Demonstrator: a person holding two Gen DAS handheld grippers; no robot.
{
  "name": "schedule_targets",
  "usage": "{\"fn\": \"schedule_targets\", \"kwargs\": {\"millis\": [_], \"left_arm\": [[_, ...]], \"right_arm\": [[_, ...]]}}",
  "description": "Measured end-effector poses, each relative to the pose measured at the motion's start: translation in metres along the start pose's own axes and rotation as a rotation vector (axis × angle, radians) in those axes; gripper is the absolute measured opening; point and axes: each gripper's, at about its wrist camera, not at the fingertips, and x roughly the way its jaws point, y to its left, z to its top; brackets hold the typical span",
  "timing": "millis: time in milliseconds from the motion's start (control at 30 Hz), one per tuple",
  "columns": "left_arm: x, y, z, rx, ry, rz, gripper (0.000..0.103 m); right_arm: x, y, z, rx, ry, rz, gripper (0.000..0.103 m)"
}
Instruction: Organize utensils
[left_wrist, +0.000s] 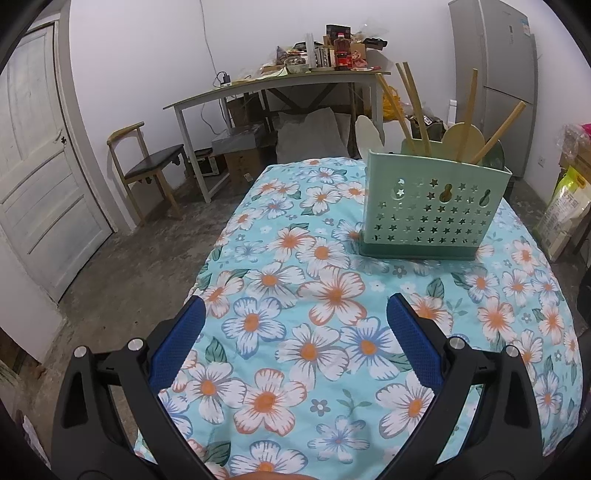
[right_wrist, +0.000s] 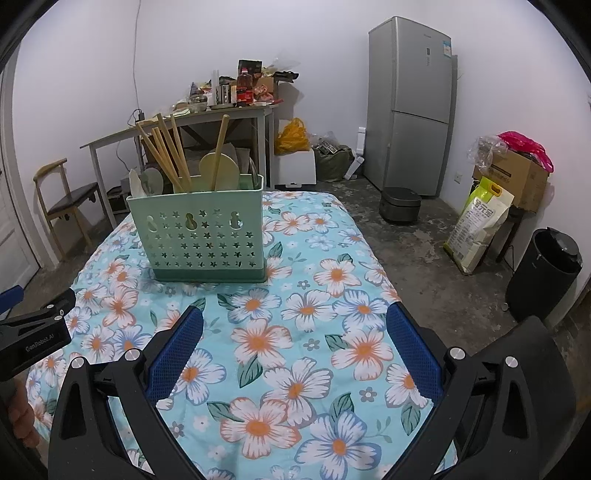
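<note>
A green perforated utensil holder (left_wrist: 432, 210) stands upright on the floral tablecloth (left_wrist: 295, 332) toward the far side; it also shows in the right wrist view (right_wrist: 201, 236). Wooden chopsticks (right_wrist: 166, 155) and pale spoons or spatulas (right_wrist: 219, 166) stick up out of it. My left gripper (left_wrist: 295, 310) is open and empty above the near part of the cloth, left of the holder. My right gripper (right_wrist: 295, 317) is open and empty, near and right of the holder. The left gripper's body (right_wrist: 33, 332) shows at the left edge of the right wrist view.
A cluttered desk (left_wrist: 280, 85) and a chair (left_wrist: 147, 166) stand behind the table. A fridge (right_wrist: 413, 107), a rice cooker (right_wrist: 400, 203), a rice sack (right_wrist: 476, 229), boxes (right_wrist: 517, 177) and a black bin (right_wrist: 543, 273) stand at the right. A door (left_wrist: 40, 184) is at the left.
</note>
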Motion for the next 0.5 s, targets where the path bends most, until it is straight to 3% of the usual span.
{"fn": "schedule_targets", "kwargs": {"millis": [500], "left_arm": [[0.0003,0.0049,-0.0016,0.006,0.005,-0.012,0.095]], "right_arm": [[0.0,0.002,0.0003,0.0,0.003,0.006,0.097]]}}
